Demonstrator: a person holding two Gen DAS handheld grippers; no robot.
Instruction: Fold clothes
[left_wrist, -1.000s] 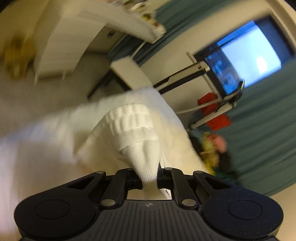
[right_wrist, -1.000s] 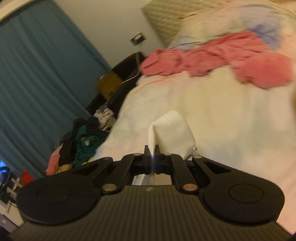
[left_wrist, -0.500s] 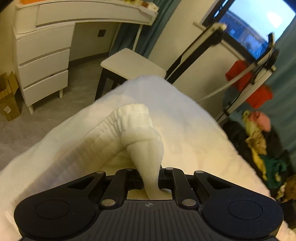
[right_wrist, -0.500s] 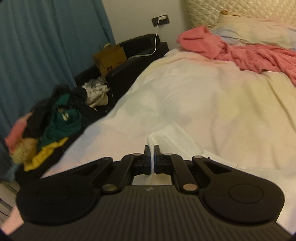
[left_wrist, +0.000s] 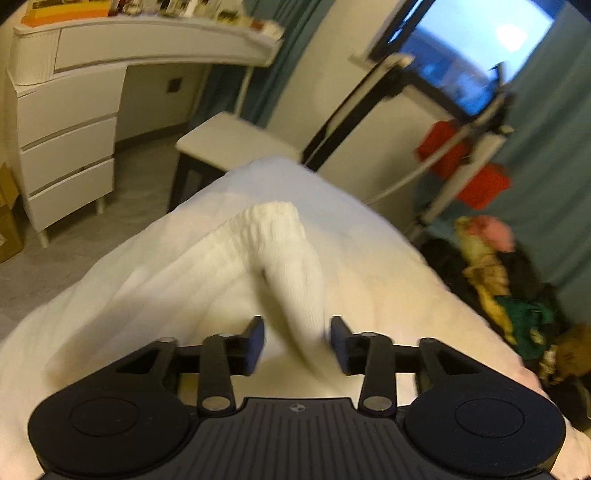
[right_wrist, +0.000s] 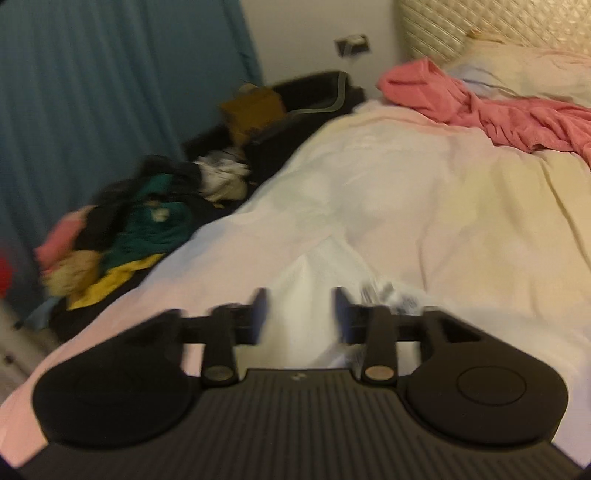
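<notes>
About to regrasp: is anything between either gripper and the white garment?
Nothing visible. The garment lies directly between the open left gripper, and its other end between the open right gripper.

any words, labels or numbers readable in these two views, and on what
None can be read.
Items on the desk top: blurred, any print on them is illegible.
Small round emblem on the left tool body: a symbol, no letters.
Small mark on the right tool body: too blurred to read.
Dark print on the white garment beside the right tool: smeared, unreadable.
</notes>
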